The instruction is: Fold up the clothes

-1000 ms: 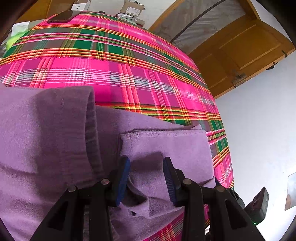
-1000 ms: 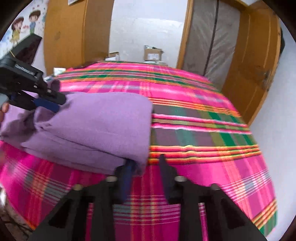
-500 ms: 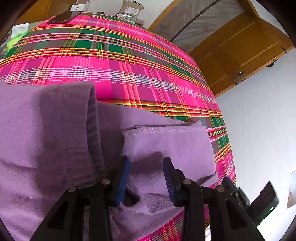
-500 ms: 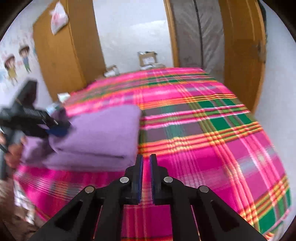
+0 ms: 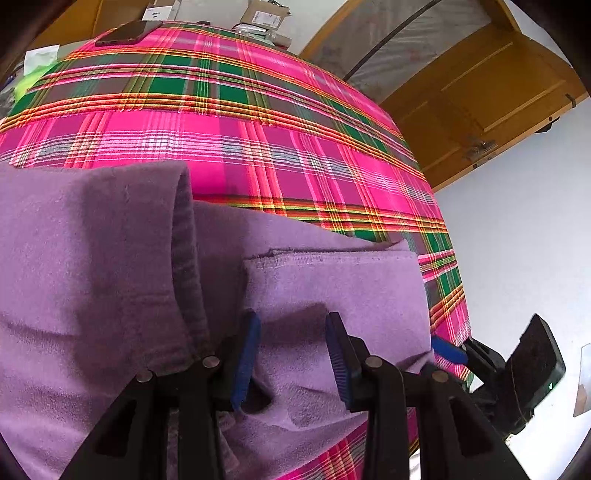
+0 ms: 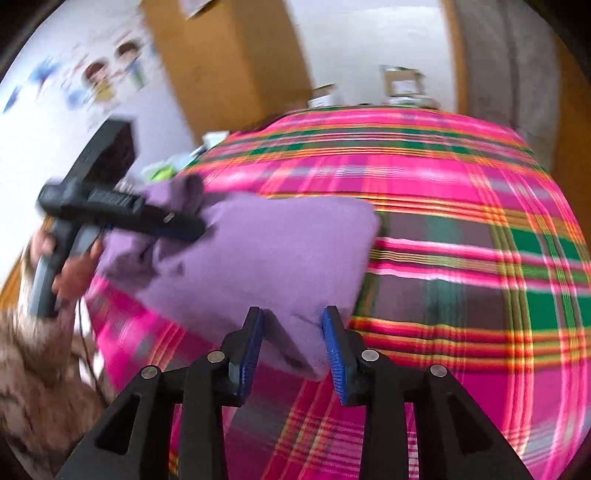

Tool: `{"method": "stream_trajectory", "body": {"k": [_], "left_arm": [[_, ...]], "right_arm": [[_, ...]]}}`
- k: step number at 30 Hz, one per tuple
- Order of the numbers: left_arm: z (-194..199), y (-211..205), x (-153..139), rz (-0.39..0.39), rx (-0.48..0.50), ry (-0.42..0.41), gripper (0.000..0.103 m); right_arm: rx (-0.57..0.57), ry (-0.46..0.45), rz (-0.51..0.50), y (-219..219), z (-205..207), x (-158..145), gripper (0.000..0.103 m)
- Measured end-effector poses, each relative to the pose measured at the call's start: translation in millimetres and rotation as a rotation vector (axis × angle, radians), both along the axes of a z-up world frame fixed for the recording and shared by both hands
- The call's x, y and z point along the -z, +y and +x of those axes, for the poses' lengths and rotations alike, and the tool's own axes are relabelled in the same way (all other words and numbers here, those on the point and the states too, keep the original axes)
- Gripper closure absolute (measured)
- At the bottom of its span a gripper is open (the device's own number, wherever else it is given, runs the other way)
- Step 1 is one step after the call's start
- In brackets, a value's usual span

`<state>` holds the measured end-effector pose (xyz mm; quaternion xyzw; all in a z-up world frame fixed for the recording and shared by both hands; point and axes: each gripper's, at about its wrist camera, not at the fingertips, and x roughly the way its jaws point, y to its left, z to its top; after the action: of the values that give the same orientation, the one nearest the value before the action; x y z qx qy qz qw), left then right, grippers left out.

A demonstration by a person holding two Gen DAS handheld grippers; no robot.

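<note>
In the left wrist view, a folded purple fleece garment (image 5: 110, 277) lies on the near part of a bed covered by a pink, green and orange plaid blanket (image 5: 258, 110). One thick rolled fold of it stands at the left, and a flatter hemmed layer lies to the right of that. The left claw (image 5: 291, 354) sits on this flatter layer with its blue pads set moderately apart; a bunched ridge of the fleece rises between them, but whether the pads press it I cannot tell. At the far left edge of the blanket a dark phone (image 5: 127, 32) rests, with cardboard boxes (image 5: 264, 14) behind it. To the right stands a wooden door (image 5: 480, 92), and low at the right edge the right claw (image 5: 448, 350) pokes in just beside the garment's corner.

In the right wrist view, which is blurred by motion, a person's hand (image 6: 70, 273) at the left grips the handle of the left claw, whose tip lies on the far side of the garment. The purple bundle lies across the middle, and its near corner reaches between the right claw's blue pads (image 6: 251, 347). These jaws are opening, at about a middling gap, and the pads do not clamp the cloth. The plaid blanket fills the right side.
</note>
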<state>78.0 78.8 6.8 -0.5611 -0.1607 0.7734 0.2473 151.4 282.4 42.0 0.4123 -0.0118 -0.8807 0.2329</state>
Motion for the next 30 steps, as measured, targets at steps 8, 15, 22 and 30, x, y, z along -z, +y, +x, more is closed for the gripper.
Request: {"method": "stream_trajectory", "body": {"k": [8, 15, 22, 30], "left_arm": [[0.1, -0.1, -0.1, -0.006, 0.000, 0.000, 0.066], [1.3, 2.0, -1.8, -0.021, -0.002, 0.004, 0.066], [2.5, 1.1, -2.1, -0.020, -0.007, 0.003, 0.066], [1.5, 1.0, -1.8, -0.022, -0.005, 0.002, 0.066]], "right_arm": [[-0.144, -0.043, 0.168, -12.8, 13.4, -1.6, 0.068], [-0.110, 0.026, 0.212, -5.4, 16.4, -16.0, 0.067], [-0.176, 0.008, 0.231, -22.7, 1.2, -6.6, 0.075], [-0.199, 0.031, 0.318, -26.2, 20.9, -3.7, 0.097]]}}
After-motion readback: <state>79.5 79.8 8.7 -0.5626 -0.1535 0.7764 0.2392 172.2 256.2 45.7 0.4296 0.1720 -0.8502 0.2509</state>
